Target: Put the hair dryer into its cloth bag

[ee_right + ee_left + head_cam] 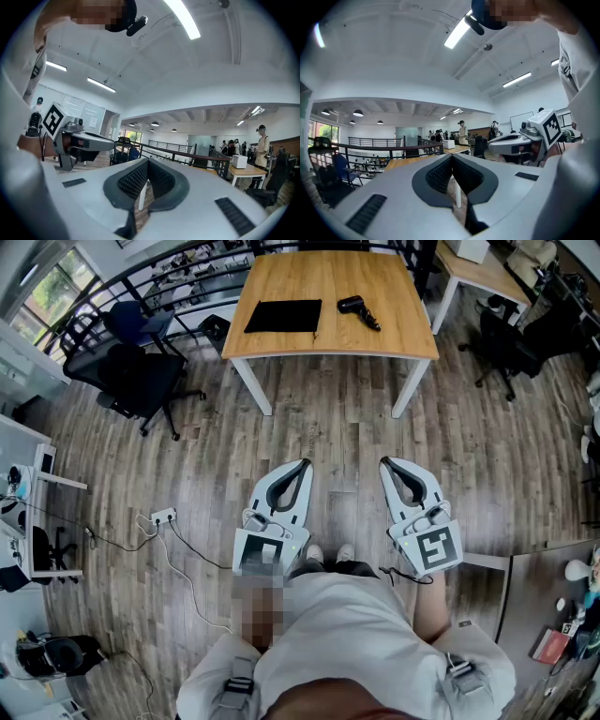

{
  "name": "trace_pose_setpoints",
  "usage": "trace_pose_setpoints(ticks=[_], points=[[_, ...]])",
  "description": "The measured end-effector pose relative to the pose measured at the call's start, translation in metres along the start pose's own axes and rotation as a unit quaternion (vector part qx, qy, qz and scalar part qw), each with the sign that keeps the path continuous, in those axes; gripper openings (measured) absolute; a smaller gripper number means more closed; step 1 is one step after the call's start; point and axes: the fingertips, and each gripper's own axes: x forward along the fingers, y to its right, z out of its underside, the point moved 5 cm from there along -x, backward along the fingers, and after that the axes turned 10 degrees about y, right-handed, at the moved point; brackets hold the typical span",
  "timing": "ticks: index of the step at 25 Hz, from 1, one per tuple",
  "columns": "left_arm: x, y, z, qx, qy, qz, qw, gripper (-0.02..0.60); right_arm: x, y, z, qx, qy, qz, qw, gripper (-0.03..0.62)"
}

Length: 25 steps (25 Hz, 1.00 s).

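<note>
A: Where is the hair dryer [358, 311]?
B: It lies on its side on the right half of the pale wooden table [398, 334]. It is matte black, with a short barrel and an angled handle

A: And the cloth bag [283, 316]?
B: It lies flat as a black rectangle on the same tabletop. It is to the left of the dryer, close by but not touching it

A: What about the grippers?
B: Both are well short of the table, over the grey-brown plank floor [337, 427], and point level toward it. The left gripper [304, 464] has smooth white shells, and its dark ribbed pads are pressed together with nothing between them. The right gripper [386, 463] is clenched the same way and is also empty
</note>
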Motion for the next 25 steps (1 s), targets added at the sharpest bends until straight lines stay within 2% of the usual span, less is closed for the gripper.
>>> trace_pose_setpoints(ticks=[12,25], points=[[0.002,0.018,-0.003,0.010,-0.008,-0.004,0.9999,0.020,-0.015,0.009,-0.001,0.013,0.011,-0.006,1.000,0.020],[0.015,0.017,0.001,0.013,-0.014,-0.011,0.9998,0.020,0.000,0.015,0.005,0.022,0.004,-0.017,1.000,0.020]])
